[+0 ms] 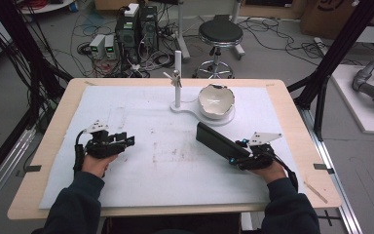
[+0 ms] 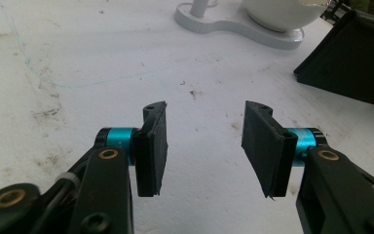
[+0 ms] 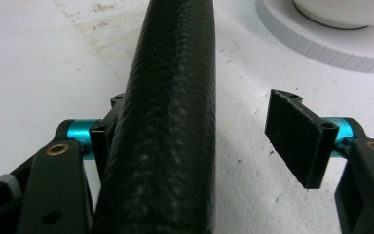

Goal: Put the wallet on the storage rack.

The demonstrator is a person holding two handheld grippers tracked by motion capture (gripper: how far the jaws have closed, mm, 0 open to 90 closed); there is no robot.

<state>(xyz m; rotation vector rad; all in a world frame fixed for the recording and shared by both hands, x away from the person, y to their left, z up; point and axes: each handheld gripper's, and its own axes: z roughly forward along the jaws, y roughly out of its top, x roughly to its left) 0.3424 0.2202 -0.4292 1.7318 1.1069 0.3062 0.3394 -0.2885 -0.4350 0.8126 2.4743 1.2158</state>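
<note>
A long black textured case [image 1: 218, 140] lies on the white mat, right of centre, also seen as the case [image 2: 350, 58] at the far right of the left gripper view. My right gripper [image 1: 233, 157] is open around its near end: in the right gripper view the case [image 3: 170, 122] rests against the left pad, while the right pad [image 3: 297, 141] stands clear of it. My left gripper [image 1: 129, 140] is open over bare mat at the left, and my left gripper [image 2: 204, 146] has nothing between its pads.
A white bowl [image 1: 215, 100] with a chipped rim sits on a white stand base [image 1: 185, 109] with an upright post [image 1: 177, 78] at the back centre. The white mat [image 1: 165, 165] covers the wooden table [image 1: 53, 141]. A stool [image 1: 219, 34] and cables lie beyond.
</note>
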